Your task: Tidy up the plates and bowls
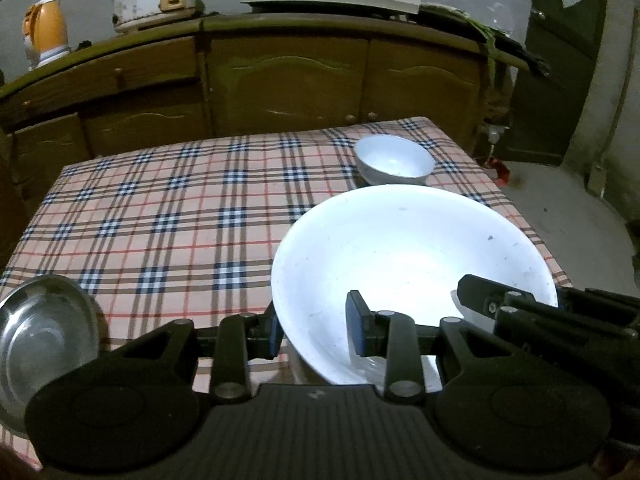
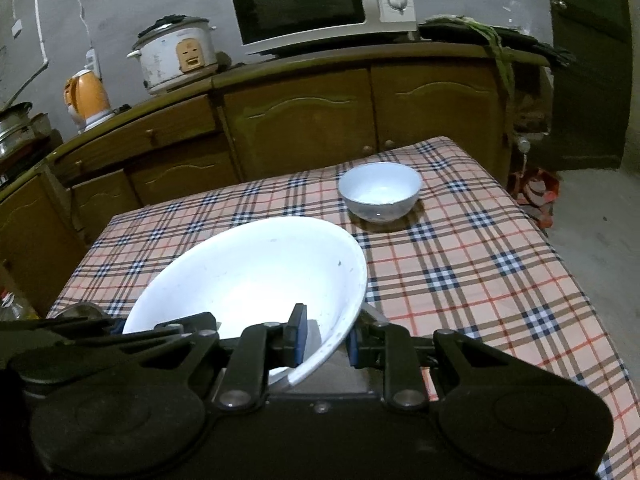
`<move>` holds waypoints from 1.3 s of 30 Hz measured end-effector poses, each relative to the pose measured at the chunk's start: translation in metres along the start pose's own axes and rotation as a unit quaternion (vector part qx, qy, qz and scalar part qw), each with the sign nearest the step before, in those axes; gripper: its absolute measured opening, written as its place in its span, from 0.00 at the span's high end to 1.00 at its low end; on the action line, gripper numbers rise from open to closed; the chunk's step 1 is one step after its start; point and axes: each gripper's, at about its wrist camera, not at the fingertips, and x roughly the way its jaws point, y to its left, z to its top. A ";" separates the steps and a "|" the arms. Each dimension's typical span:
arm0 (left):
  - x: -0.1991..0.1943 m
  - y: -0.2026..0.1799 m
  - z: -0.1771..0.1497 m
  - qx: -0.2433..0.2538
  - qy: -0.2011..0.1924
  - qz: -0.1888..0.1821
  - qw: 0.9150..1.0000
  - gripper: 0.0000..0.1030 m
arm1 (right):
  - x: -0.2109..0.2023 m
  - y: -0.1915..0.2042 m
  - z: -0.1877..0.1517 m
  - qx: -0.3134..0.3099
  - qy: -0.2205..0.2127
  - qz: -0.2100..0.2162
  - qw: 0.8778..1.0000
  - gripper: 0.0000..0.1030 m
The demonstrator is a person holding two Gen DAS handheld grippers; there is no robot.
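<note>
A large white bowl (image 1: 400, 248) (image 2: 256, 272) hangs over the near part of the checked tablecloth (image 1: 168, 208) (image 2: 460, 272), held by both grippers. My left gripper (image 1: 316, 332) is shut on its near left rim, one finger inside the bowl and one outside. My right gripper (image 2: 326, 336) is shut on the near right rim in the same way, and it also shows in the left wrist view (image 1: 520, 312). A small white bowl (image 1: 394, 160) (image 2: 380, 190) stands upright at the table's far right. A steel bowl (image 1: 44, 332) sits at the near left.
Behind the table runs a brown wooden cabinet (image 1: 288, 80) (image 2: 304, 116) bearing a microwave (image 2: 320, 4), a rice cooker (image 2: 176, 56) and an orange kettle (image 2: 86, 98). Bare concrete floor (image 2: 600, 216) lies to the right of the table.
</note>
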 end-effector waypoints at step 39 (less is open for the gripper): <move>0.071 -0.003 -0.024 0.017 0.070 -0.025 0.997 0.67 | 0.065 -0.041 -0.042 0.044 0.053 0.007 0.998 0.74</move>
